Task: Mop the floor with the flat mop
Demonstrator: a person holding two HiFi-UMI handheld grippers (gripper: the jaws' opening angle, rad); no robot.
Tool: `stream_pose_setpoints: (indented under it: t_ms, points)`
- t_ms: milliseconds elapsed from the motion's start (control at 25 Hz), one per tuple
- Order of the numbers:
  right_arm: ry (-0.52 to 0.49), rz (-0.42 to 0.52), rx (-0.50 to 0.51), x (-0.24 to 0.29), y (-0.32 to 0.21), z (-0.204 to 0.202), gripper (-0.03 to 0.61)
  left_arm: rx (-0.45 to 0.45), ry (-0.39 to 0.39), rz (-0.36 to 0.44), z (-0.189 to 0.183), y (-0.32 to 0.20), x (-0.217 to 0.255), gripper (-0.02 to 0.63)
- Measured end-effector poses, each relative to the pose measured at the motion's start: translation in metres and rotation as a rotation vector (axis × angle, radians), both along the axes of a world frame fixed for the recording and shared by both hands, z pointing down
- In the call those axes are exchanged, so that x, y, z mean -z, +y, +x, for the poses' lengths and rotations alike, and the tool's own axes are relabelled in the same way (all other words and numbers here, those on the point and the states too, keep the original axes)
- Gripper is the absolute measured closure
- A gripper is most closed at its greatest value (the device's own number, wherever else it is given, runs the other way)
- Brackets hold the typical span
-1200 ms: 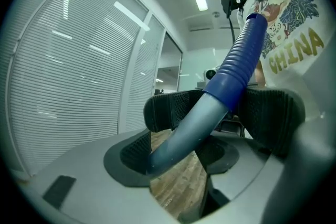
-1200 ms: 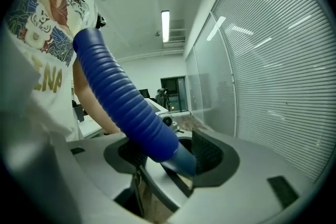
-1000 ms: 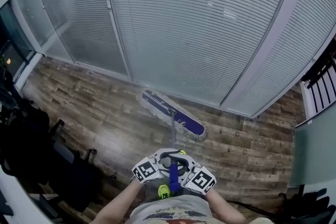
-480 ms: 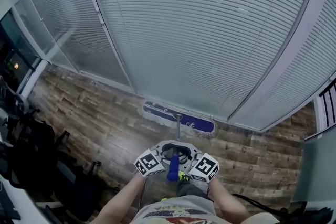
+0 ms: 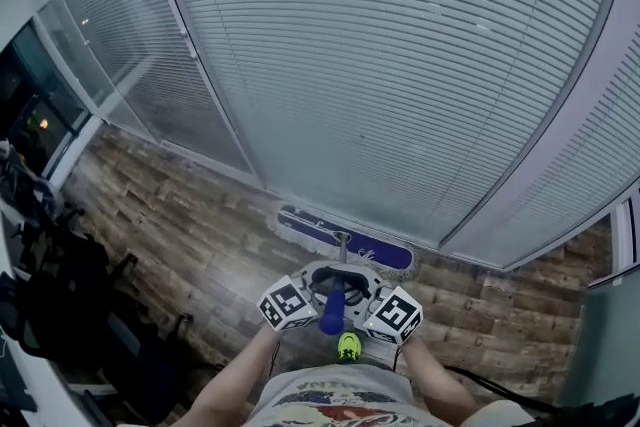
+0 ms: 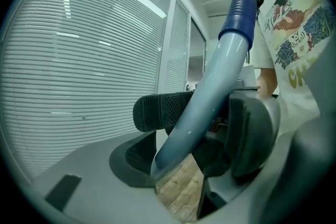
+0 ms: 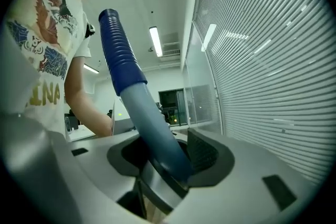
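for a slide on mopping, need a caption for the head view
The left gripper and right gripper, jaws just closing, hold the mop handle; flat mop head on wood floor below the blinds.

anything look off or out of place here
Nothing stands out. The flat mop lies flat on the wood floor along the foot of the blinds wall, with its handle coming up toward the person. No spill or damage shows. Dark clutter at the left edge lies apart from the mop.
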State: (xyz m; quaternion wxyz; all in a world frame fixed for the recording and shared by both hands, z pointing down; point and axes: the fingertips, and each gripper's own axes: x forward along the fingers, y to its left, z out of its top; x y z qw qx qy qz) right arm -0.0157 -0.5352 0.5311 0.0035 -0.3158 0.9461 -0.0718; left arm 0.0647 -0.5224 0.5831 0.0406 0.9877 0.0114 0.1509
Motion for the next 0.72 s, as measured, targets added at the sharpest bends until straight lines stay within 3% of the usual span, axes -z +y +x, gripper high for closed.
stream_pose_setpoints:
  t_ms: [720]
  points:
    - [-0.032,-0.025,-0.021,-0.002,0.002,0.033,0.371,-0.024,-0.036,-0.015,0.031,0.005,-0.004,0.409]
